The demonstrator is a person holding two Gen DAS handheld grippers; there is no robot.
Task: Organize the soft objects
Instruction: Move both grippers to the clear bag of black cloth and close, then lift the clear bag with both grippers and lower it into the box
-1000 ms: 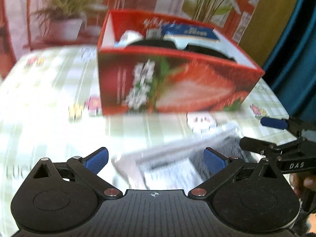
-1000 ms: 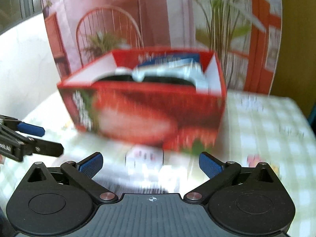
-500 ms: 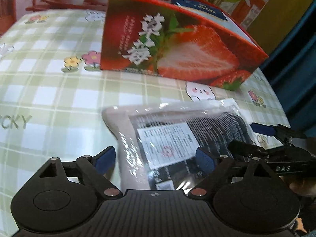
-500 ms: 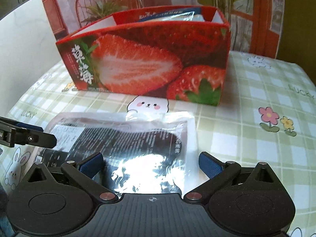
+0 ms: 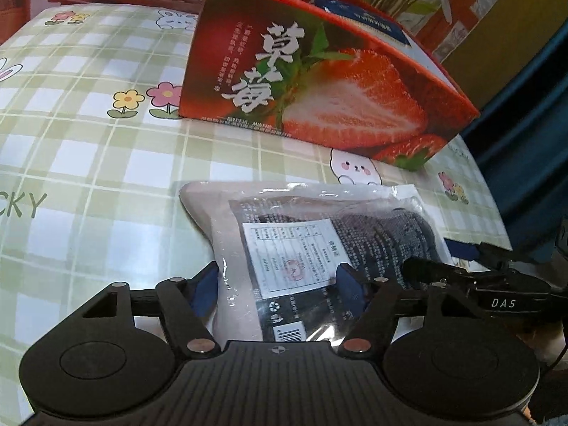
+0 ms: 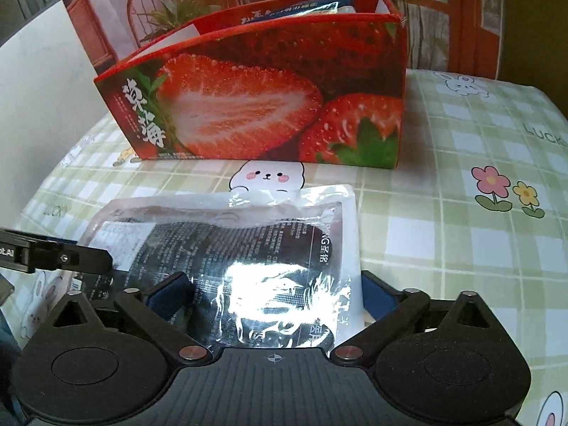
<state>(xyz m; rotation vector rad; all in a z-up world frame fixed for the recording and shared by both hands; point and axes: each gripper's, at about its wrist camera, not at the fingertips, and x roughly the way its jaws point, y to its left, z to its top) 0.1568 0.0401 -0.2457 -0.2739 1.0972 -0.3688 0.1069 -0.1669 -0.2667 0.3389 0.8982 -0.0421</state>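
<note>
The packet (image 5: 312,248), a clear plastic bag with dark knitted fabric and a white label inside, lies flat on the checked surface (image 5: 88,163) right ahead of my left tongs (image 5: 278,285). Its near end reaches in between my two blue pads (image 5: 206,289), one at each side of it. My left tongs are spread wide, gripping nothing that I can make out; whether the pads touch the plastic I cannot tell. Beyond the packet stands the strawberry box (image 5: 319,96), open at the top, with a blue-edged pack showing above its rim. To my right, my right tongs (image 5: 458,259) reach in low over the packet's right edge.

From my right tongs (image 6: 273,294), the packet (image 6: 248,248) lies straight ahead, glare on its film, and its near end runs in between my fingers. These tongs are also parted wide, one pad to each side of the bag, not closed on it. The box (image 6: 266,106) stands past the packet's far edge, close but apart from it. On my left, a finger of my left tongs (image 6: 71,259) lies over the packet's left corner.
</note>
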